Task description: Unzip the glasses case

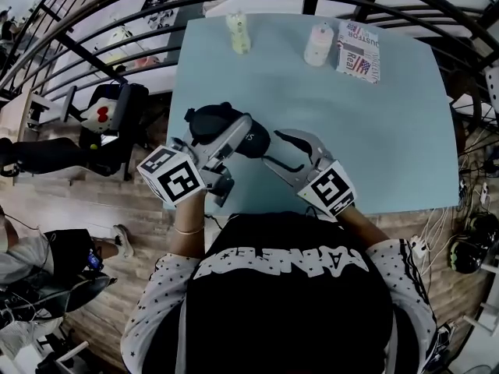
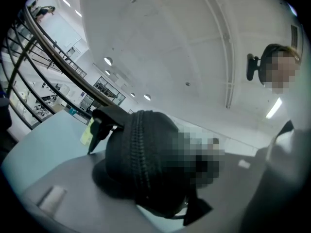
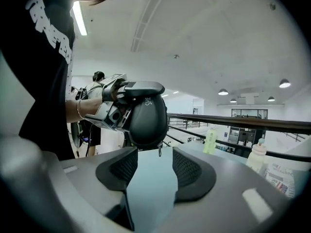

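The left gripper (image 1: 234, 137) clamps the rounded black glasses case (image 3: 146, 115). The empty, part-open right gripper (image 3: 155, 159) should squarely pinch the small metal pull (image 3: 159, 151) dangling under the case.

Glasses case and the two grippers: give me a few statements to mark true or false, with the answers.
1. The left gripper holds the glasses case. True.
2. The right gripper is clamped on the zipper pull. False: its jaws stand apart, and the pull hangs near their tips, ungripped.
3. The case lies flat on the table. False: it is held up above the table.
4. Two bottles stand at the table's far end. True.
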`<action>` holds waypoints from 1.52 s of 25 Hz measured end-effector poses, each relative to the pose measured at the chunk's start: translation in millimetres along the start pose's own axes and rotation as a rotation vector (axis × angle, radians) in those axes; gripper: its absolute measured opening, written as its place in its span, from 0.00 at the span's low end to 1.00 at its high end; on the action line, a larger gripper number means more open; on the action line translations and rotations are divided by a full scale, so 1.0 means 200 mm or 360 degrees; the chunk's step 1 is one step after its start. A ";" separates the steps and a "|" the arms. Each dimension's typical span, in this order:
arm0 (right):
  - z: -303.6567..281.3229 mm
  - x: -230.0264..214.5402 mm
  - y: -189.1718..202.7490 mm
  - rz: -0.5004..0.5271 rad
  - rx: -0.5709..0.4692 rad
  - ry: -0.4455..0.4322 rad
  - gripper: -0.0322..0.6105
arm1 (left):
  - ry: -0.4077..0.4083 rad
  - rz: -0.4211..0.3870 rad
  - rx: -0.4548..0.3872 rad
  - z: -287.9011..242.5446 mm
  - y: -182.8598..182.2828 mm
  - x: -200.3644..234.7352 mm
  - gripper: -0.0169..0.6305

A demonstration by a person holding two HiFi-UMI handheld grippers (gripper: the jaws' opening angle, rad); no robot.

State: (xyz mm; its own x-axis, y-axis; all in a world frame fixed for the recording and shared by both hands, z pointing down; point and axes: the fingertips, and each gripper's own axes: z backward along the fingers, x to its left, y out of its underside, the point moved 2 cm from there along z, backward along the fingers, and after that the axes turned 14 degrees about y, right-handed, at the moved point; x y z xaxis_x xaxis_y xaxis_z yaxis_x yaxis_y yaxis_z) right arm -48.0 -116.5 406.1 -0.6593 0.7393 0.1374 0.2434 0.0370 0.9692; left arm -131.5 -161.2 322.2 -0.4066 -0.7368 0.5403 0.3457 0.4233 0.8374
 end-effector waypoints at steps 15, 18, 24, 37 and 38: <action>0.03 -0.06 0.06 0.0278 -0.0025 -0.0072 0.06 | -0.0057 -0.0095 0.0122 -0.08 0.06 -0.06 0.03; 0.03 -0.07 0.07 0.0326 -0.0020 -0.0080 0.06 | -0.0045 -0.0106 0.0143 -0.09 0.07 -0.06 0.03; 0.01 -0.11 0.09 0.0381 0.0024 -0.0071 0.06 | -0.0016 -0.0105 0.0190 -0.13 0.10 -0.05 0.03; 0.00 -0.13 0.11 0.0531 0.0052 -0.0063 0.06 | 0.0021 -0.0127 0.0256 -0.14 0.13 -0.04 0.03; 0.00 -0.13 0.11 0.0541 0.0051 -0.0059 0.06 | 0.0025 -0.0128 0.0256 -0.14 0.13 -0.04 0.03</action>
State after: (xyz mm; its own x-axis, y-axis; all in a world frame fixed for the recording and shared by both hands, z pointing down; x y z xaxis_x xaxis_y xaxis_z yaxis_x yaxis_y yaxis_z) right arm -26.3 -134.8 424.1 -0.5103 0.7368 0.4436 0.4675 -0.1953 0.8622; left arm -96.1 -159.1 337.8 -0.4138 -0.7793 0.4707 0.1722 0.4406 0.8810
